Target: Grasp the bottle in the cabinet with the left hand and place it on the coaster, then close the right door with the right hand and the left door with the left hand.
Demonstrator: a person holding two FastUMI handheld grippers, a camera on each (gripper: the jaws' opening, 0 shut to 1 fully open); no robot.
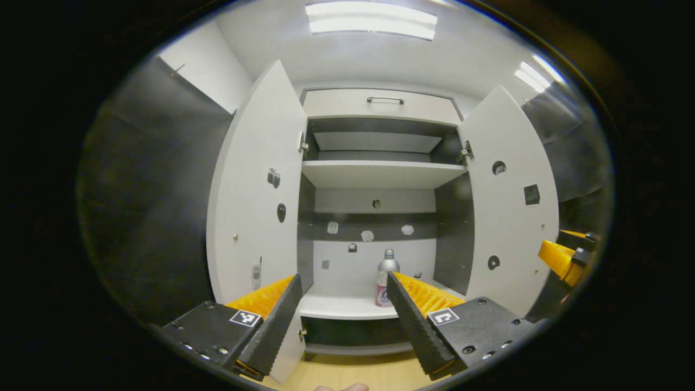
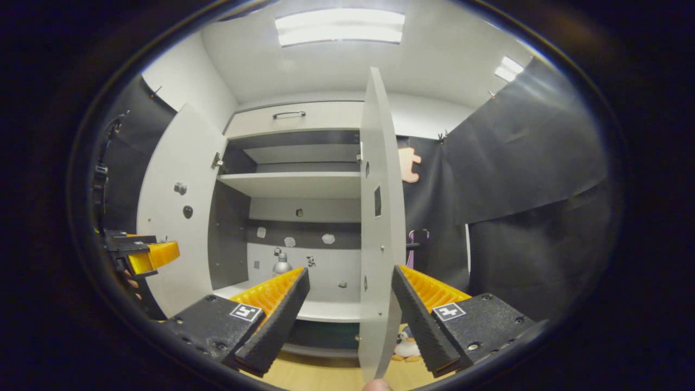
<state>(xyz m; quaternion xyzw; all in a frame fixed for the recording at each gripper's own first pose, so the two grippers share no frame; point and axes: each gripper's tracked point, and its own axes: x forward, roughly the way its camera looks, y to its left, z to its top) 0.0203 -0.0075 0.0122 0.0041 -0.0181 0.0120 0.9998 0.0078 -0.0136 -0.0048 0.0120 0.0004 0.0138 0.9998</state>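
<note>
Left gripper (image 1: pixel 343 315) fingers apart, bottle (image 1: pixel 386 278) centre frame on lower shelf (image 1: pixel 336 307), both doors swung wide, right gripper (image 2: pixel 347 320) apart, straddling right door (image 2: pixel 380 217) edge.

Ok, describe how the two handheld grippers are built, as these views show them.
Both match. The left gripper and the right gripper each have two long wedge-shaped fingers with ribbed, sawtooth inner faces. Each finger is bolted to a flat black block with visible screws and a small square black-and-white marker. No cables or sleeves are visible.
</note>
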